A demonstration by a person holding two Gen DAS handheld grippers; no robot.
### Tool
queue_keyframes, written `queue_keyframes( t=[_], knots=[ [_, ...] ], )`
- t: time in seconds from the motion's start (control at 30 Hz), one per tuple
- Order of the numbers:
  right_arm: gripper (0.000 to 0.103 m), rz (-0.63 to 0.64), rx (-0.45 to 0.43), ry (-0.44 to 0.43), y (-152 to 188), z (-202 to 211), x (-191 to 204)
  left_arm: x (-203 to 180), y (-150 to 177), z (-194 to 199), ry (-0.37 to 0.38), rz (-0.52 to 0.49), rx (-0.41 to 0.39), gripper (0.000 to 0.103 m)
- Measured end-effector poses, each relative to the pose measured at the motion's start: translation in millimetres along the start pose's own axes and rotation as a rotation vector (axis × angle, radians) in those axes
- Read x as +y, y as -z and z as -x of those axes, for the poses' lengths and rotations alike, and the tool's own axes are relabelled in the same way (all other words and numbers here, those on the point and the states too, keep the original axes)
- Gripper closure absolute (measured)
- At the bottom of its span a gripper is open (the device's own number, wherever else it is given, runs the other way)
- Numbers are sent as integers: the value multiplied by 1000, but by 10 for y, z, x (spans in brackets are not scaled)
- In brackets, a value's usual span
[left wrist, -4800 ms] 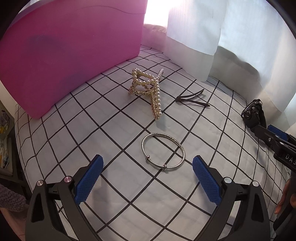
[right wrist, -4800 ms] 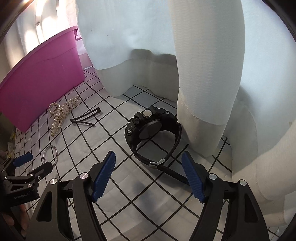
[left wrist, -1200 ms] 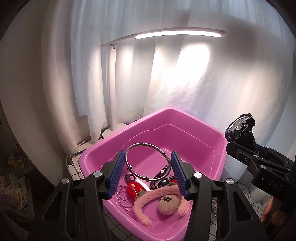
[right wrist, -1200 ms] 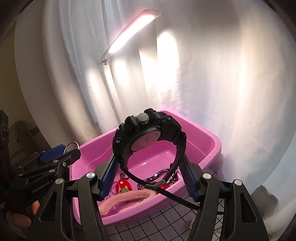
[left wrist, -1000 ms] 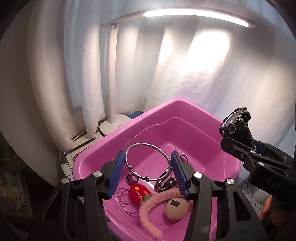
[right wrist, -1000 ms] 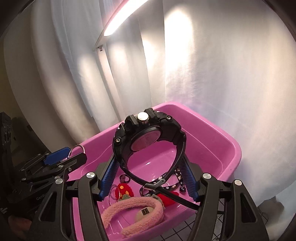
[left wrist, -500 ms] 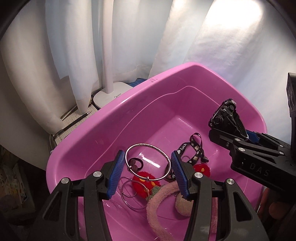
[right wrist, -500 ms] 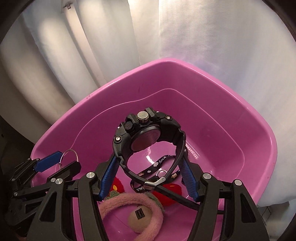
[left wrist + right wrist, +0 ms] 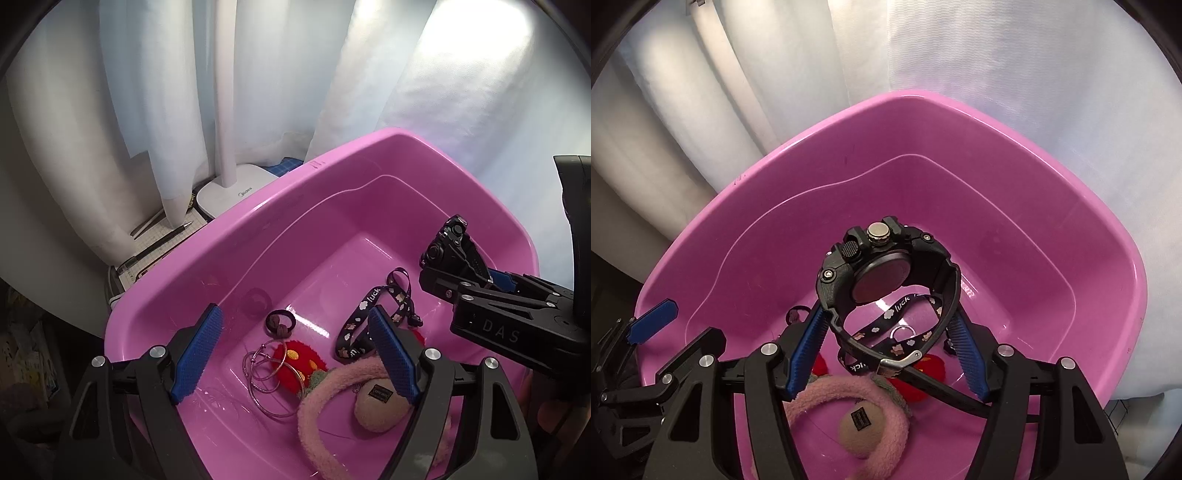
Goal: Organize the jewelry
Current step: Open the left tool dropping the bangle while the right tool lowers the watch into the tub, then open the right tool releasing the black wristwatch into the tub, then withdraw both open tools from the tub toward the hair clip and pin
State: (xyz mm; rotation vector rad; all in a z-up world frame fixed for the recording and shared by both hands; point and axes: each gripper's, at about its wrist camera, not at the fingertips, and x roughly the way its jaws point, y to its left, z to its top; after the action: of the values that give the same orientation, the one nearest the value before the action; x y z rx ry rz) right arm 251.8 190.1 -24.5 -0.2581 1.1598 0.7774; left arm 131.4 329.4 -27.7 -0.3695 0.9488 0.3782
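Your left tongs (image 9: pixel 295 350) are opening, empty; your right tongs (image 9: pixel 886 354) grip the watch (image 9: pixel 886 273), which could land on the rings (image 9: pixel 264 380) in the tub (image 9: pixel 369 147).

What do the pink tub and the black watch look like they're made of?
Pink tub: probably molded plastic, glossy, with highlights on its smooth walls and rounded rim.
Black watch: matte resin or rubber case and strap, apparently, with a metal crown and buckle that glint; clamped in the right gripper.

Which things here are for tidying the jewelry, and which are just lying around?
For the job:
- watch, held in the right claw
- bangles
- pink tub
- left claw, opening, nothing between its pads

Just lying around:
- lamp
- curtain
- pen
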Motion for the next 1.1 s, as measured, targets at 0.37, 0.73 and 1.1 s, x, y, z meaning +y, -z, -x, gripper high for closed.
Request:
queue_keyframes(
  t=[0.37, 0.73, 1.1],
  knots=[
    [33, -41, -51, -3, 11, 220, -97, 8, 30, 12, -1, 10, 0, 23],
    [33, -26, -67, -12, 73, 246, -35, -2, 85, 88, -3, 18, -13, 24],
    [33, -4, -119, -30, 214, 495, 9, -63, 209, 285, -22, 23, -44, 23]
  ],
)
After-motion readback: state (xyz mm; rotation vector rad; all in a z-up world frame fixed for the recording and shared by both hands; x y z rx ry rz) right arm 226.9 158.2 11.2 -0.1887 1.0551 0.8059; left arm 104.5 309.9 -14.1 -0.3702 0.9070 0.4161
